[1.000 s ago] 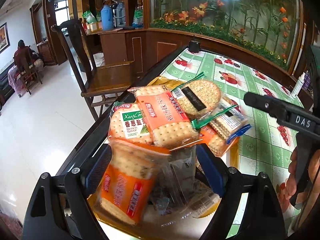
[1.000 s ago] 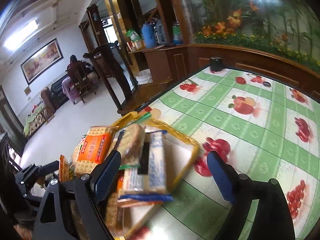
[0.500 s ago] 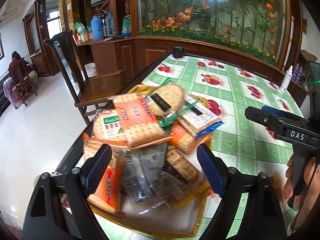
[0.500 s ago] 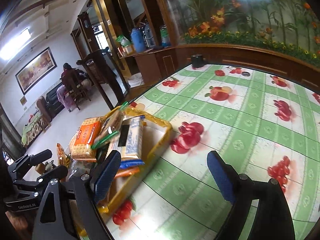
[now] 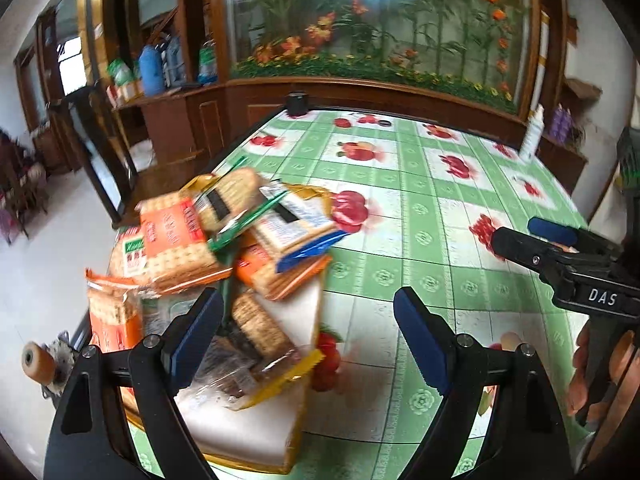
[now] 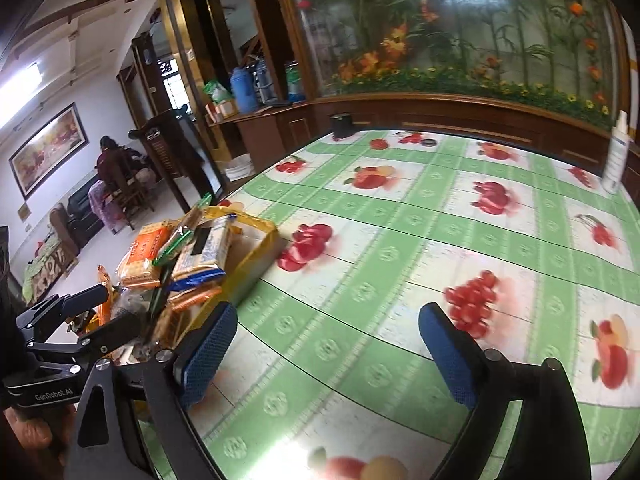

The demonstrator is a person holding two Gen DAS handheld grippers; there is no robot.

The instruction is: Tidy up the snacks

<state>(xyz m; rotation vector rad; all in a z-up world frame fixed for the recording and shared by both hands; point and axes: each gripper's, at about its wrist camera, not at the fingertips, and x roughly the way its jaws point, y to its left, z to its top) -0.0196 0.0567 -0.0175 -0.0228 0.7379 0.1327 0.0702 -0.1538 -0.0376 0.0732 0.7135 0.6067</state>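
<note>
A white box with a gold rim point(image 5: 256, 436) sits at the table's left edge, piled with cracker packets: an orange one point(image 5: 176, 248) on top, a blue-trimmed one point(image 5: 296, 224), a brown one point(image 5: 260, 328). The box also shows in the right wrist view point(image 6: 256, 256). My left gripper point(image 5: 308, 336) is open and empty, above the box's right edge. My right gripper point(image 6: 332, 356) is open and empty over the tablecloth, to the right of the box; it also shows in the left wrist view point(image 5: 536, 240).
The table has a green checked fruit-print cloth point(image 6: 400, 248). A black cup point(image 5: 297, 104) stands at the far edge and a white bottle point(image 6: 616, 156) at the far right. A wooden chair point(image 5: 100, 152) stands left of the table. A wooden planter wall point(image 5: 380, 92) runs behind.
My left gripper has let go of an orange cracker packet into the box and drawn back and to the right. My right gripper has swung right, away from the box.
</note>
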